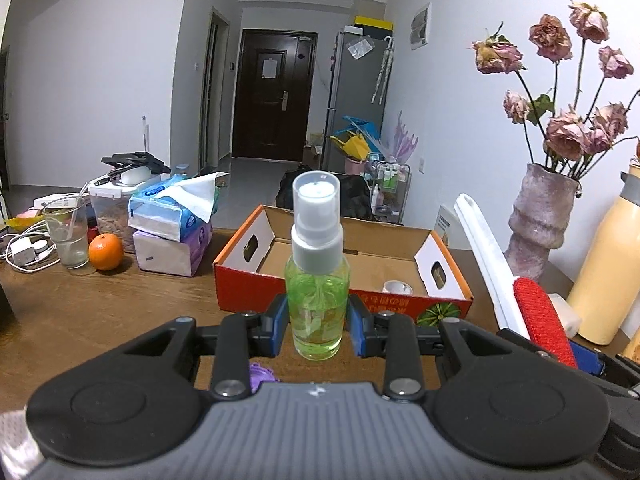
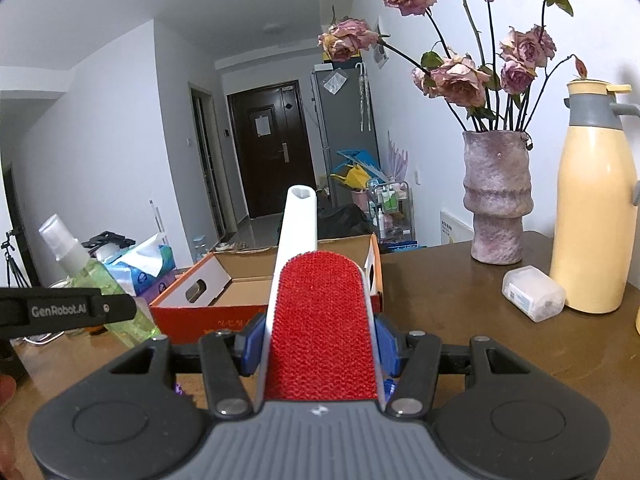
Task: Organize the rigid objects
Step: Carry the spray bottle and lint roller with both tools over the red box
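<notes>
My left gripper is shut on a green spray bottle with a clear cap, held upright above the wooden table. The same spray bottle shows at the left of the right wrist view. My right gripper is shut on a white lint brush with a red pad, its handle pointing away and upward. That lint brush also appears at the right of the left wrist view. Ahead of both stands an open orange cardboard box, also box, with a small tape roll inside.
Tissue packs, an orange, a glass and chargers crowd the table's left. A stone vase of dried roses, a yellow thermos and a small clear plastic box stand at the right.
</notes>
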{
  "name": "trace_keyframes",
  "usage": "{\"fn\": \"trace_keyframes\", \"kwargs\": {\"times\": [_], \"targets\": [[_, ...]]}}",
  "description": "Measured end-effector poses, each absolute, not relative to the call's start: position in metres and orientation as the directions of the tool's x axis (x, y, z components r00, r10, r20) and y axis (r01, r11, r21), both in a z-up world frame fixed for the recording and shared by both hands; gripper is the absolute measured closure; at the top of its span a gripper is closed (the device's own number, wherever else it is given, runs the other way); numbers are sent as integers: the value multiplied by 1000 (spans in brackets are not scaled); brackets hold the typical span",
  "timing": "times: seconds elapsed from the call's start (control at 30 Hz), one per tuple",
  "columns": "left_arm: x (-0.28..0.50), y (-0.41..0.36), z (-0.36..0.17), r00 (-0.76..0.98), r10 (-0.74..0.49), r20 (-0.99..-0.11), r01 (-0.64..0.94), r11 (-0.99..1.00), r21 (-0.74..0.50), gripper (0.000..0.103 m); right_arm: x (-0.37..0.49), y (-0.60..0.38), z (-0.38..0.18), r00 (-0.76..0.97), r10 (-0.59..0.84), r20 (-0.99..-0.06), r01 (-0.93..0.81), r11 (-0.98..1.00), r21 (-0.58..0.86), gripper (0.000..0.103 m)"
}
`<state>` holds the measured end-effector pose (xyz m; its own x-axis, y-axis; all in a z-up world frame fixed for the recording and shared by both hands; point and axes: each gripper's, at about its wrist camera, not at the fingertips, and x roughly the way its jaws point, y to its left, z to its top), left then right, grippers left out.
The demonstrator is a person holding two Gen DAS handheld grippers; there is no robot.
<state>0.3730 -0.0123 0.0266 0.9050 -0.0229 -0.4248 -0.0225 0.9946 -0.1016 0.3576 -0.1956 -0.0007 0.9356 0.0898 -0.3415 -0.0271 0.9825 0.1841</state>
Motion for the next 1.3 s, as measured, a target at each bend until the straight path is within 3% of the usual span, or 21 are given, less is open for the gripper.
{"fn": "trace_keyframes", "kwargs": {"times": [1.3], "targets": [[485,-26,18,906,25,-423,-85,989,-123,71,469,-191,-2,934,82,-348,-10,979,202,48]]}}
